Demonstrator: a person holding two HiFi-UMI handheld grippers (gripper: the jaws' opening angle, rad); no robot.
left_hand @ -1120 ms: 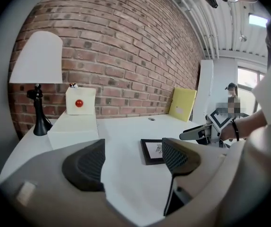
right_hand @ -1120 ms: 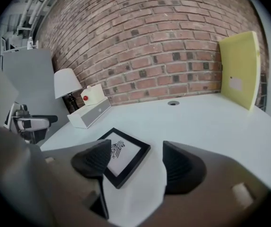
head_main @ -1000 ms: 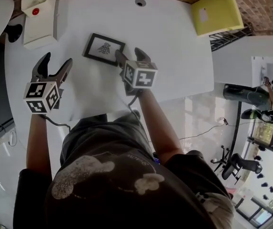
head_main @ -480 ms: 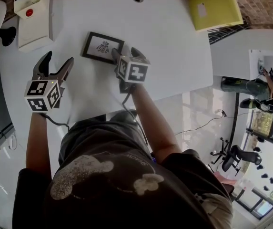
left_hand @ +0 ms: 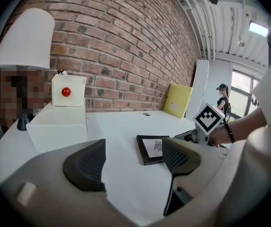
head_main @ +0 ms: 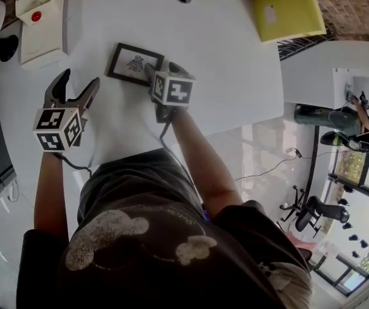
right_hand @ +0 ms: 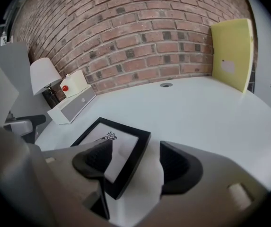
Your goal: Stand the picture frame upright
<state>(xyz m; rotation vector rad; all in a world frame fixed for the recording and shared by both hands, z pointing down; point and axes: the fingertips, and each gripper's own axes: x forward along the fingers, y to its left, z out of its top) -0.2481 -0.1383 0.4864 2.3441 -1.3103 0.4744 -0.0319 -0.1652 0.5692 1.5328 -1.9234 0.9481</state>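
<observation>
**Item:** black rectangular picture frame (head_main: pixel 134 64) with white mount and a small dark drawing.
**Location:** lying flat, face up, on the white round-edged bench (head_main: pixel 229 76), towards the brick wall. A cream-white box with a red knob (head_main: pixel 39 28) sits well apart on its left.

**Right tongs** (head_main: pixel 161 71): spread, holding nothing. In the right gripper view they (right_hand: pixel 133 160) straddle the near right edge of the frame (right_hand: pixel 140 145). One jaw is over the glass and the other over bare bench beyond the edge. Whether either jaw touches the frame cannot be told.

**Left tongs** (head_main: pixel 78 82): spread and empty, held above the bench to the left of the frame and apart from it. The left gripper view (left_hand: pixel 130 162) shows only bench between the jaws, with the frame (left_hand: pixel 152 149) farther off.

**Progress:**
- Done: the approach only, as the right tongs are lined up on an edge.
- Left: close on that edge, lift and tilt the frame, set it standing, and let go.
- Unknown: any prop on the back of the frame, which is hidden.
</observation>
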